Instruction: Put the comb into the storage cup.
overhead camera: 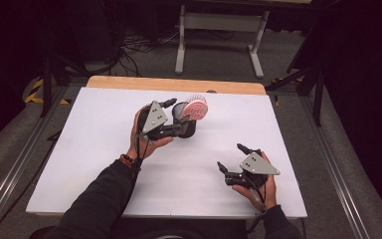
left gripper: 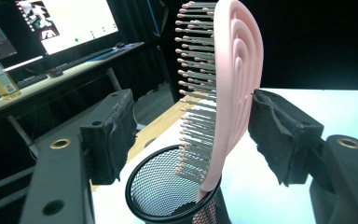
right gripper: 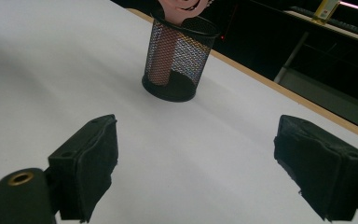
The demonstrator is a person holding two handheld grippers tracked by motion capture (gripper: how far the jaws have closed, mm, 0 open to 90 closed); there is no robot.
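Observation:
A pink hairbrush (overhead camera: 197, 107) stands handle-down in a black mesh cup (overhead camera: 187, 127) at the back middle of the white table (overhead camera: 94, 149). My left gripper (overhead camera: 179, 117) is open around the brush head. In the left gripper view the brush (left gripper: 237, 70) rises from the cup (left gripper: 158, 186); the right pad (left gripper: 279, 135) sits against the brush's smooth back, while the left pad (left gripper: 114, 130) is well clear of the bristles. My right gripper (overhead camera: 230, 156) is open and holds nothing near the front right. From the right gripper (right gripper: 196, 158) the cup (right gripper: 177, 60) and brush handle (right gripper: 163, 56) lie ahead.
A wooden strip (overhead camera: 174, 84) runs along the table's far edge. Beyond it stand a white desk frame (overhead camera: 219, 22) and floor cables (overhead camera: 139, 47). The left gripper view shows a side desk with monitors (left gripper: 74, 21) and a bottle (left gripper: 0, 77).

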